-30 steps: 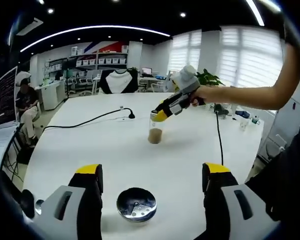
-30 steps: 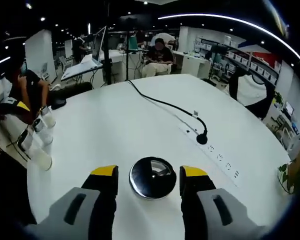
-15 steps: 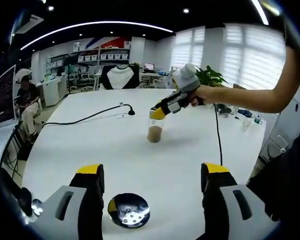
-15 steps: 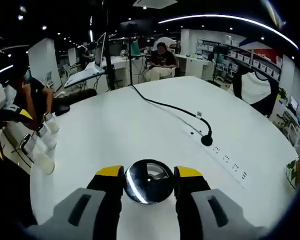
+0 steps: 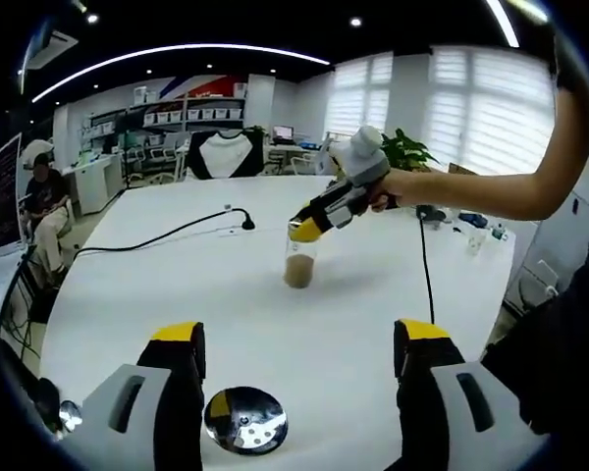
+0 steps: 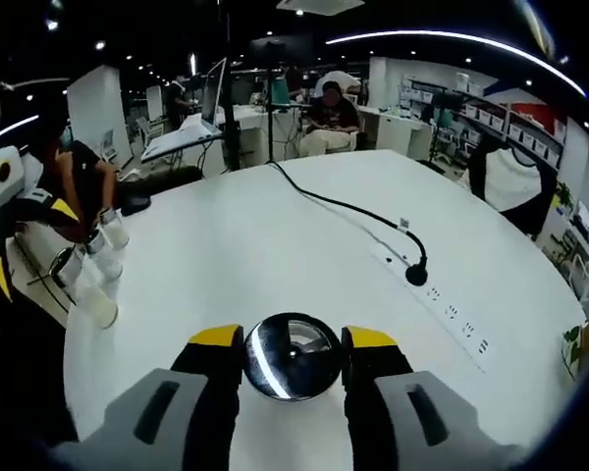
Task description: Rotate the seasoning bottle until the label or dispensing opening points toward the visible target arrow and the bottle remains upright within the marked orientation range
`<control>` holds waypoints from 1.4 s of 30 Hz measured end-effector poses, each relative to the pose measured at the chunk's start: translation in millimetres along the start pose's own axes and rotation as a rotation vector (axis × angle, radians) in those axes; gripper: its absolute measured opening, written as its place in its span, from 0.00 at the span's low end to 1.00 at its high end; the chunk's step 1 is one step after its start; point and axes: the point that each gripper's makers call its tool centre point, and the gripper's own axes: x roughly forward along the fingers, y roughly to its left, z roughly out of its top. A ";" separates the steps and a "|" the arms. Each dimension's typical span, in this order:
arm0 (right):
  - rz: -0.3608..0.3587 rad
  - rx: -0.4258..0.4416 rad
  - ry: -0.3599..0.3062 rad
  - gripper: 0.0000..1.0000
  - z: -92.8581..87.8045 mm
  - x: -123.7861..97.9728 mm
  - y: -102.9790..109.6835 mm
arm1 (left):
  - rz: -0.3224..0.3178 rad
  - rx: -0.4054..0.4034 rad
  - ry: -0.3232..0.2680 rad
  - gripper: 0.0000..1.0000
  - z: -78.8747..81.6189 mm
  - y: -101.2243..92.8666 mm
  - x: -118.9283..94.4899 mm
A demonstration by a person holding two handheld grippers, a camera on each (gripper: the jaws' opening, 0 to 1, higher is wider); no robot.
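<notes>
Between my right tongs' (image 6: 293, 339) 2 yellow-tipped jaws sits the seasoning bottle's shiny cap (image 6: 293, 353), clamped on both sides. Ahead of my left tongs (image 5: 293, 339), jaws spread wide around nothing, the seasoning bottle (image 5: 299, 265) stands upright on the white table (image 5: 177, 285); a loose metal lid (image 5: 243, 432) lies between them.
</notes>
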 end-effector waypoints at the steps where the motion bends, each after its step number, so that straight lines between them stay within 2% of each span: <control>1: -0.002 -0.001 0.003 0.38 -0.6 -1.1 3.1 | -0.003 0.000 -0.002 0.84 -0.3 -0.2 -0.7; 7: 0.012 -0.014 0.011 0.38 -2.9 -7.2 29.2 | -0.019 0.014 0.004 0.82 -5.9 -0.6 -8.3; 13: 0.017 -0.016 0.020 0.38 -3.6 -10.3 46.8 | -0.034 0.017 0.003 0.82 -10.1 -1.2 -17.4; 23: 0.034 -0.029 0.037 0.38 -1.6 -11.0 82.9 | -0.052 0.020 0.015 0.81 -25.9 5.0 -39.2; 28: 0.064 -0.049 0.045 0.38 -2.2 -11.1 105.8 | -0.057 -0.022 -0.019 0.81 -27.0 8.0 -45.5; 35: 0.092 -0.070 0.051 0.38 -1.5 -8.9 137.5 | -0.067 0.005 -0.017 0.81 -30.1 13.9 -52.8; 42: 0.110 -0.091 0.063 0.38 0.9 -3.8 159.7 | -0.077 -0.005 -0.024 0.81 -34.0 25.2 -60.8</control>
